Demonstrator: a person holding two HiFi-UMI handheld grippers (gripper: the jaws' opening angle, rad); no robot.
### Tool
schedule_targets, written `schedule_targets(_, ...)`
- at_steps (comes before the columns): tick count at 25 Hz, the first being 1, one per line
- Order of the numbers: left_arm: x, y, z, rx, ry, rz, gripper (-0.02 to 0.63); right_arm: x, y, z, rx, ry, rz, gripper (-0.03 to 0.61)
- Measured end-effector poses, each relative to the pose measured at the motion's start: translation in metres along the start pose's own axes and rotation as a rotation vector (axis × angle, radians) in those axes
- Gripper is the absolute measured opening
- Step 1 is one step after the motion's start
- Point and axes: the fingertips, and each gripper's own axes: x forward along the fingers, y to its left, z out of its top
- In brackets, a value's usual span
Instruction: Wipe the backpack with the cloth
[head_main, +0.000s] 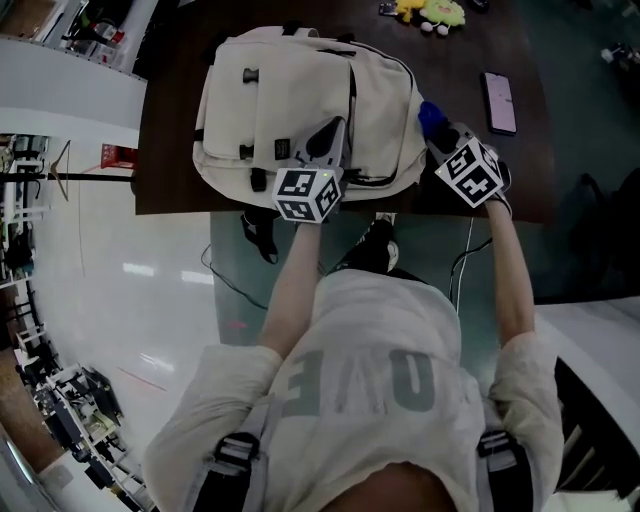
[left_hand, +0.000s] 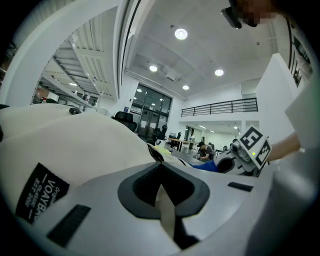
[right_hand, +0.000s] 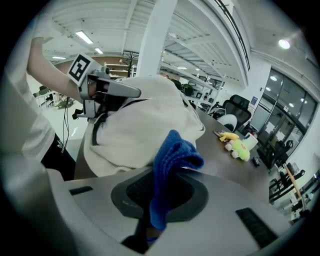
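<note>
You have a backpack (head_main: 300, 110) of matt, woven cream fabric, a nubby, soft-piled blue cloth (right_hand: 172, 160), a smooth dark table (head_main: 460, 60) with a dull sheen, a glossy pale floor (head_main: 150, 280), and smooth matt grey plastic on your right gripper (right_hand: 152, 220).

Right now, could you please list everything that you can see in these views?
backpack: one, cream, lying on the table.
cloth: one, blue, bunched up by the backpack's right side.
phone: one, dark, flat on the table, right of the backpack.
plush toy: one, yellow-green, at the table's far edge.
table: one, dark brown, under all of these.
left gripper: one, grey, shut on a cream strip of the backpack.
right gripper: one, grey, shut on the cloth.
</note>
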Motion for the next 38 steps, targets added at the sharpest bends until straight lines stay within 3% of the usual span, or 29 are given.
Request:
schedule_targets(13,0.001,0.004,0.0,-0.034,-0.01,-0.007,-0.003,-0.022,0.087,-0.014,-0.004,0.044,0.007,0.041)
schedule_targets(24,0.0,0.003,0.0,-0.015,0.003,0.013,-0.003,-0.018,0.152,0.007,0.034,-0.012,0.116,0.041)
schedule_targets(33,-0.002,0.002,0.001,-0.034,-0.019,0.003,-0.003,-0.036,0.138,0.01,0.109,-0.079,0.172,0.043)
schedule_targets(38,-0.009,0.004,0.011,-0.057,-0.046,0.021,-0.003,-0.058,0.057,0.035,0.079,-0.176,0.086,0.043)
